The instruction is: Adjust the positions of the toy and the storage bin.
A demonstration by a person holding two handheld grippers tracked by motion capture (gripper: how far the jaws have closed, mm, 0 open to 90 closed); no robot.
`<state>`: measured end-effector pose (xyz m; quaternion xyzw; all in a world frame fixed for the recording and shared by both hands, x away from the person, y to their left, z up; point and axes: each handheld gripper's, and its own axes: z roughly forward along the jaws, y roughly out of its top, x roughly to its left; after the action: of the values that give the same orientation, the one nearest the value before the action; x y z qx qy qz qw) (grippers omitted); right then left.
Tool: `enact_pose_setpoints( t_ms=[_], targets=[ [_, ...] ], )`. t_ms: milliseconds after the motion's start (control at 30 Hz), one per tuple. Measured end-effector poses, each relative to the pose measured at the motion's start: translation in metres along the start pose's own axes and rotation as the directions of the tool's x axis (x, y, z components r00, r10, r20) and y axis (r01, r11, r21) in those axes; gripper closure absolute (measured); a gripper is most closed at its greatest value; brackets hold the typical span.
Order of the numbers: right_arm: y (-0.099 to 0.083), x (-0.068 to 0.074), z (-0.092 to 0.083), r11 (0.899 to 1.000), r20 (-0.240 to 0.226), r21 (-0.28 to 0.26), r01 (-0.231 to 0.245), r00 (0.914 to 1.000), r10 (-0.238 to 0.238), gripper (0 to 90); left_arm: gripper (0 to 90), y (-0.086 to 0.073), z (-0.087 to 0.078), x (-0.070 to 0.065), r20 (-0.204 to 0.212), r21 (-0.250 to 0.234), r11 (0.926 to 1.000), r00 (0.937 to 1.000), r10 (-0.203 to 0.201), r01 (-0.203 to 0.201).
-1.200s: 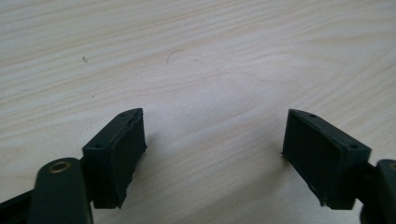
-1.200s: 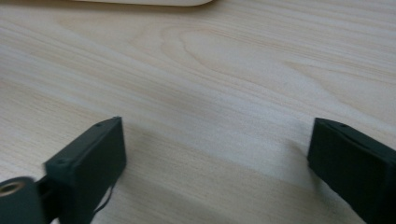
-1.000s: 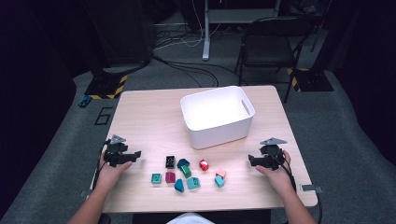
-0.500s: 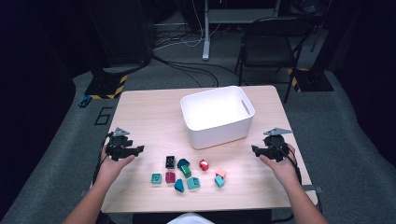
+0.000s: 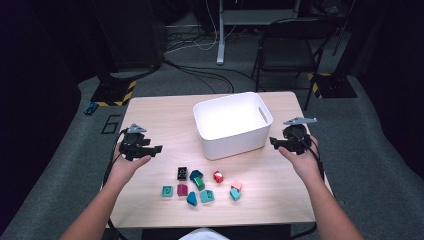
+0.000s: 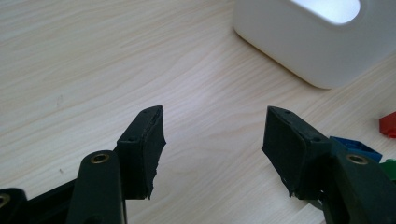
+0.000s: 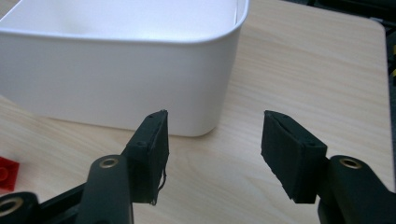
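A white bin [image 5: 232, 125] stands mid-table, nothing visible inside it. In front of it lie several small blocks, among them a red block [image 5: 218, 176], a black block [image 5: 182, 173] and a pink block [image 5: 236, 185]. My left gripper [image 5: 155, 148] hovers left of the blocks and points toward the bin. Its jaws have just been closing, and they stand partly open over bare wood [image 6: 215, 135]. My right gripper [image 5: 273, 142] hangs beside the bin's right wall [image 7: 116, 79]. Its jaws [image 7: 215, 140] have also just been closing and hold nothing.
The wooden table [image 5: 160, 115] has bare room at the back left and along the right edge. The left gripper view catches a blue block [image 6: 357, 147] and a red block [image 6: 388, 125] past its right jaw. A chair [image 5: 285, 45] and cables lie beyond the table.
Both hands have lifted their grippers off the table and moved them a little farther from the near edge. Both pairs of jaws have narrowed.
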<state>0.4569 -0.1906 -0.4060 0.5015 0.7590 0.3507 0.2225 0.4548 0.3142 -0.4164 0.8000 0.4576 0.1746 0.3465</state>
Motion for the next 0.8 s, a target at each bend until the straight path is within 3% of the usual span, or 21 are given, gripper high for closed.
enact_pose_setpoints(
  t_ms=[333,800],
  targets=[
    [0.028,-0.011,-0.002,1.000,0.016,-0.009,0.001,0.9999,0.000,40.8,38.6,0.029,0.003,-0.009,0.020,-0.005,0.9994,0.9992,0.034,-0.034],
    [0.062,-0.013,0.013,1.000,0.022,-0.008,-0.011,0.9997,0.011,40.2,38.6,0.065,0.011,-0.022,0.080,-0.024,0.9997,0.9967,0.011,-0.009]
  ],
)
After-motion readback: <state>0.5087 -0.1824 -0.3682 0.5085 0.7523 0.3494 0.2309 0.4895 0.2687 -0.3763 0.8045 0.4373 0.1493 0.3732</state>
